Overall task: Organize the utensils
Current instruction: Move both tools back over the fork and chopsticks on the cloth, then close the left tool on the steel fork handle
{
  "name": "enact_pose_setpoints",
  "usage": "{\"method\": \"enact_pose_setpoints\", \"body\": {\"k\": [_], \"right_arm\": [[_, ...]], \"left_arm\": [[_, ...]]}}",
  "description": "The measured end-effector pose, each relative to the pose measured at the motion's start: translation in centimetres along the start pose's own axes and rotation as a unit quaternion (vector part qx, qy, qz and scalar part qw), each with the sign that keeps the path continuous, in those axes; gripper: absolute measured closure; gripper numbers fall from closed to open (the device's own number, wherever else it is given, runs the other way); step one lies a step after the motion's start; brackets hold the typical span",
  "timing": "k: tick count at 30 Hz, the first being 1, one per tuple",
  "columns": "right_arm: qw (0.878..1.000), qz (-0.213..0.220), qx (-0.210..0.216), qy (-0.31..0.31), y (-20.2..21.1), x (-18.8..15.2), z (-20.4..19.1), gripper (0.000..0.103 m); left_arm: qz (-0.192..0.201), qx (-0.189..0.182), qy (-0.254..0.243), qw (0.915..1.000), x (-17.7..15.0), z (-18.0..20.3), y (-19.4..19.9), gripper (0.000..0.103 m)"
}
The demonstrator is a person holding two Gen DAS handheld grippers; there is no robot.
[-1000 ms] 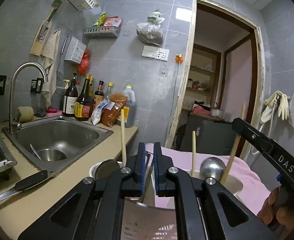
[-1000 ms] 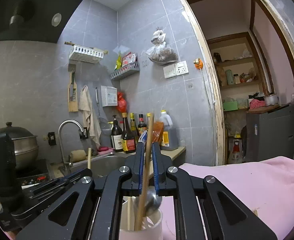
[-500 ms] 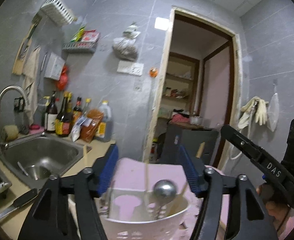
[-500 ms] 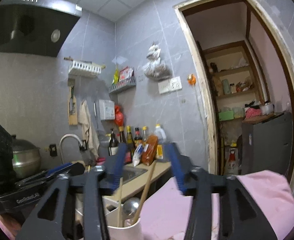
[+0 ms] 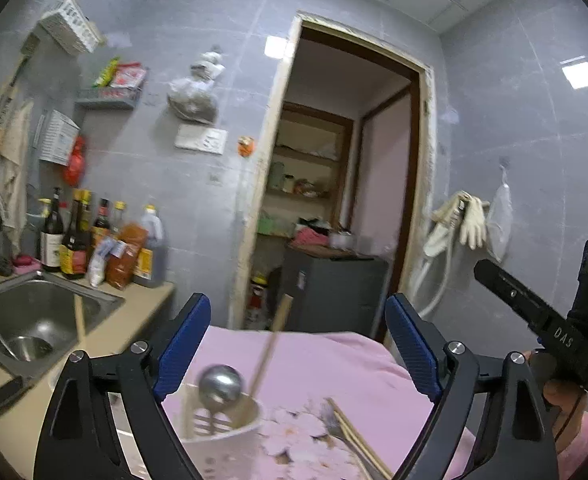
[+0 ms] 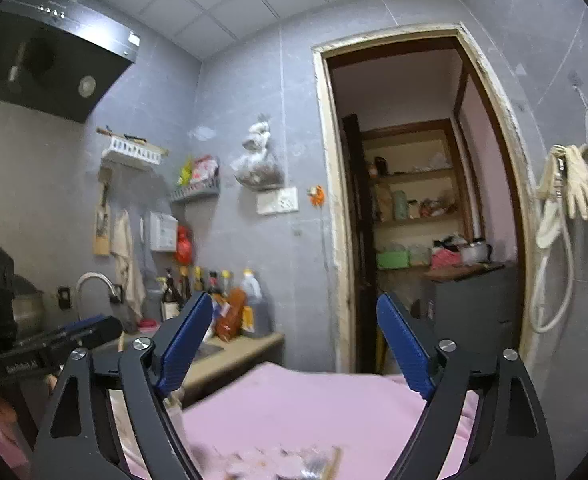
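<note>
In the left wrist view a white utensil holder [image 5: 230, 436] stands on a pink cloth [image 5: 334, 364]. It holds a steel ladle [image 5: 220, 383], a fork and wooden chopsticks [image 5: 272, 344]. More chopsticks and a fork [image 5: 350, 436] lie on the cloth to its right. My left gripper [image 5: 296, 344] is open and empty above the holder. My right gripper [image 6: 294, 346] is open and empty above the cloth [image 6: 314, 404]; it also shows at the right of the left wrist view [image 5: 542, 316].
A steel sink [image 5: 26, 320] with a bowl sits in the counter at left, with sauce bottles [image 5: 94, 240] behind it. A doorway [image 5: 334, 200] opens ahead. Gloves [image 5: 462, 220] hang on the right wall. A range hood [image 6: 42, 56] hangs upper left.
Both grippers opened and lifted away from the holder. The right one let go of a wooden chopstick, which now stands in the holder. Both views tilted upward.
</note>
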State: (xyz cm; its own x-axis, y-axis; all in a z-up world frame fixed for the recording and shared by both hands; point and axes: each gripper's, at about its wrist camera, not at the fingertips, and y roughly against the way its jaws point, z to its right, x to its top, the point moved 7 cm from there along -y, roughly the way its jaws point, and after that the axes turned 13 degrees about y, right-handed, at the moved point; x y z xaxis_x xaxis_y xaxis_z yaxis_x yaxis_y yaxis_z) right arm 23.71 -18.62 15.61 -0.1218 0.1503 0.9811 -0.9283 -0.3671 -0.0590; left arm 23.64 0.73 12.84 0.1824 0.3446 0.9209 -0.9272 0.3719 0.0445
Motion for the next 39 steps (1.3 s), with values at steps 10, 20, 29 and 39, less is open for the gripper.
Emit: {"method": "enact_pose_setpoints", "body": {"k": [10,20,29,39], "right_arm": [[0.998,-0.065,-0.02,-0.005,1.9,-4.8,4.2,0.011],[0.991,-0.125,-0.022,-0.041,1.6,-9.5,6.9,0.011],[0.976,-0.201,0.009,-0.078,-0.6,-13.3,7.5,0.011],[0.938,-0.326,0.061,-0.101,-3.6,-18.8,6.7,0.037]], "left_arm": [[-0.116,-0.02,-0.019,0.9928,-7.2,3.3,-3.7,0.017],[-0.237,-0.012,-0.011,0.9713,-13.6,3.5,-7.2,0.021],[-0.335,0.039,0.005,0.9412,-17.3,1.9,-11.0,0.044],[-0.393,0.072,0.044,0.9157,-18.5,-0.8,-15.1,0.065]]}}
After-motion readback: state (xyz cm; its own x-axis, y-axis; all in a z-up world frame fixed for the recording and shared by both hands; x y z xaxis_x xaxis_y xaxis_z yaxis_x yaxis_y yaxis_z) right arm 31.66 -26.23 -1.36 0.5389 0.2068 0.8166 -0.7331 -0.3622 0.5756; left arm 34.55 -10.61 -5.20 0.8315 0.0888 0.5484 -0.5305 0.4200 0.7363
